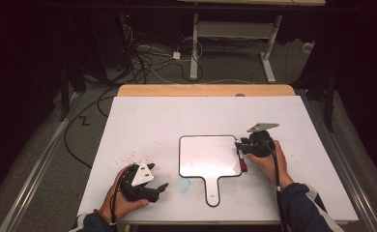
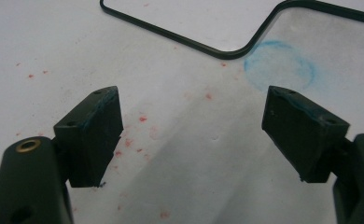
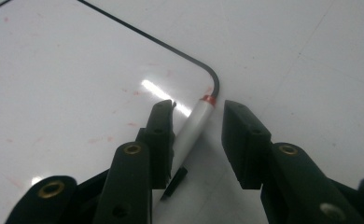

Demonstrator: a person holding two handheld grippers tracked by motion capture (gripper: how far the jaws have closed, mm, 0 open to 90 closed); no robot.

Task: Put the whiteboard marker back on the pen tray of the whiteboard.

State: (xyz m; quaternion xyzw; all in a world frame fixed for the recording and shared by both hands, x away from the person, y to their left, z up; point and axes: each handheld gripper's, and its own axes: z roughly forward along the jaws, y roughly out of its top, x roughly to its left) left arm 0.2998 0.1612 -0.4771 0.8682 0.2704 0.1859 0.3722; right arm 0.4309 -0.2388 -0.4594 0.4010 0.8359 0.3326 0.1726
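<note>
Item: small whiteboard (image 1: 209,155) with black rim and short handle, lying flat on the white table cover (image 1: 143,121), handle toward the person. Its top and left parts are cut off in the right gripper view, where one rounded corner shows. Item: marker (image 3: 192,128), white barrel with red band, lying at the board's right edge between the jaws of the right gripper (image 3: 196,140); the jaws stand apart, one touching or nearly touching the barrel, the other clear of it; the marker's tip and near end are hidden. Item: left gripper (image 2: 192,135), jaws wide apart, nothing between them, low over the cover near the board's handle. Marks: blue smudged ring (image 2: 279,65) beside the handle; scattered red specks (image 2: 143,119); origin unclear.
</note>
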